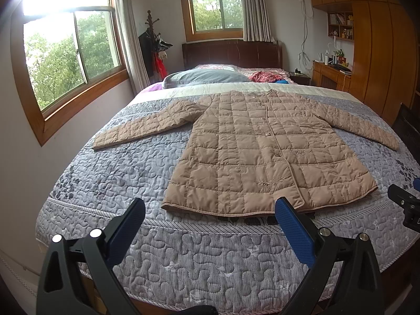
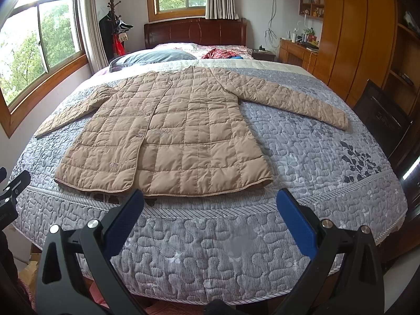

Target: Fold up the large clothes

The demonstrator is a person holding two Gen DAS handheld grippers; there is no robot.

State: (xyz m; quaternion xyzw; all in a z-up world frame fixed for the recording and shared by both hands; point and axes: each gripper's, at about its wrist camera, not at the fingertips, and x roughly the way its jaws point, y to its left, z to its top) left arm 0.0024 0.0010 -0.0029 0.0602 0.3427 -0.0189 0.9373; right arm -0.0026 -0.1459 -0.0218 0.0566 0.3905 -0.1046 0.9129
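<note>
Coat: tan quilted coat point(image 1: 265, 147) lies front-up and flat on the bed point(image 1: 183, 257), buttoned down the middle, collar toward the headboard and hem toward the foot end where both grippers are.
Why it lies so: spread flat with nothing doubled over, it looks set out as the starting shape for folding; no fold appears made yet, by my reading.
Sleeves: left sleeve point(image 1: 141, 128) and right sleeve point(image 2: 291, 99) are stretched out to either side, angled a little toward the foot of the bed, each flat on the quilted bedspread point(image 2: 315, 157) and clear of the coat's body, so either can be picked up at the cuff without dragging the rest.
Hem: runs near the foot edge of the bed, just beyond the fingertips in both views, within easy reach from where the person stands.
Left gripper: left gripper point(image 1: 210, 212) has its jaws spread wide and nothing between them; it hangs above the foot edge of the bed, just short of the hem's left part, touching neither coat nor bedspread as far as can be seen.
Right gripper: right gripper point(image 2: 210, 203) is likewise spread wide and empty, held short of the hem's right part, apart from the fabric.
Likely reason for the pose: wide jaws facing the hem suggest readiness to pinch padded cloth.
Other things: pillow point(image 1: 204, 77) and red cloth point(image 2: 220, 52) sit up by the headboard, well apart from the coat.
</note>
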